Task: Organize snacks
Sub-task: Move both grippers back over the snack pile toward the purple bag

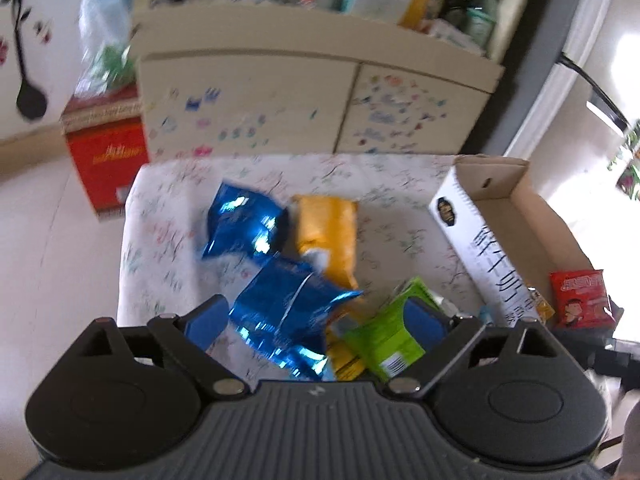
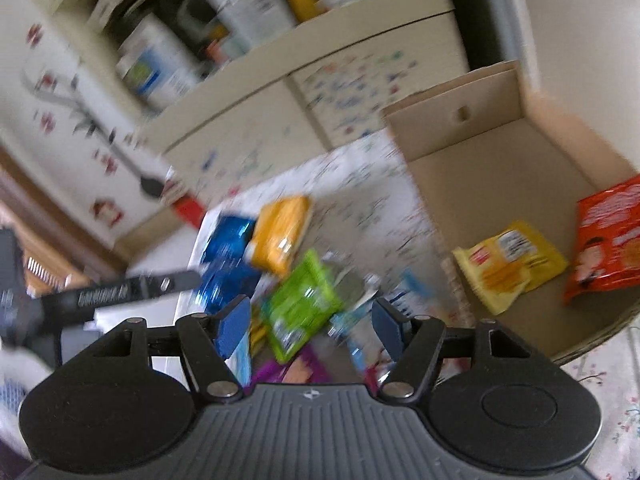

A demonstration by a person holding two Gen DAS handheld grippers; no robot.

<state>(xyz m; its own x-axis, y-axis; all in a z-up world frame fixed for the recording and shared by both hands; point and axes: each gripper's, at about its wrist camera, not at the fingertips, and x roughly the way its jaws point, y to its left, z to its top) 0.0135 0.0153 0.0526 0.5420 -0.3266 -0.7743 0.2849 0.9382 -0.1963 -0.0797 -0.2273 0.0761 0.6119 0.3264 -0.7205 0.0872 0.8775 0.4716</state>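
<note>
Snack packs lie in a pile on a small table with a patterned cloth (image 1: 168, 216). My left gripper (image 1: 316, 316) is open above the pile, with a shiny blue pack (image 1: 288, 304) and a green pack (image 1: 384, 336) between its fingers. Another blue pack (image 1: 244, 224) and an orange pack (image 1: 328, 232) lie farther off. My right gripper (image 2: 308, 326) is open and empty above the green pack (image 2: 304, 304), with blue (image 2: 228, 240) and orange (image 2: 280, 232) packs beyond. A cardboard box (image 2: 496, 172) to the right holds a yellow pack (image 2: 512, 264) and a red pack (image 2: 608, 240).
A cream cabinet (image 1: 304, 92) with stickers and cluttered shelves stands behind the table. A red carton (image 1: 104, 156) sits on the floor at the left. The left gripper's arm (image 2: 120, 288) shows at the left of the right wrist view. The box (image 1: 504, 216) stands right of the table.
</note>
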